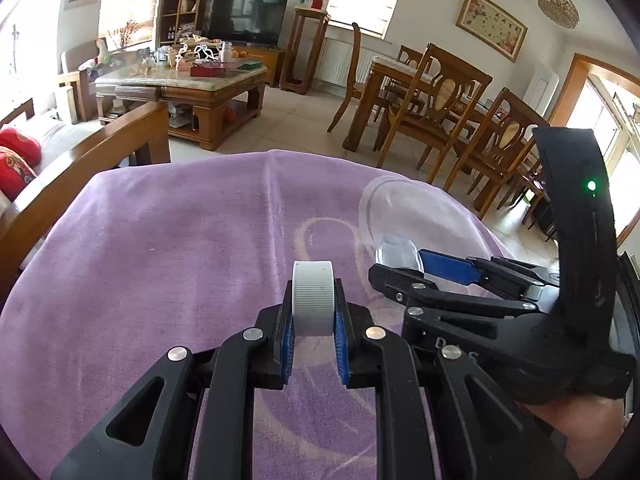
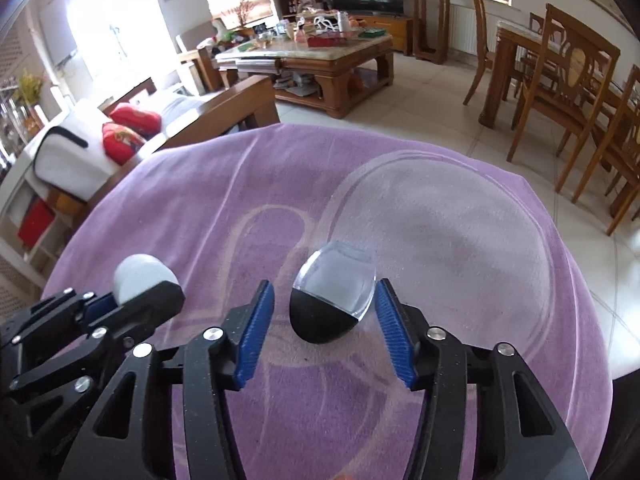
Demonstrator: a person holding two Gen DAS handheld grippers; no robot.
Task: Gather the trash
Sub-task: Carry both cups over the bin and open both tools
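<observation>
A purple cloth covered the bench, and on it sat a large clear bowl. Just in front of the bowl lay a small black-and-clear piece, between the right gripper's unclenched pads, which did not appear to press it. The left gripper was clenched on a white ribbed cap. The step looked like gathering scraps; next, the right gripper likely needed to clamp the piece, then lift.
</observation>
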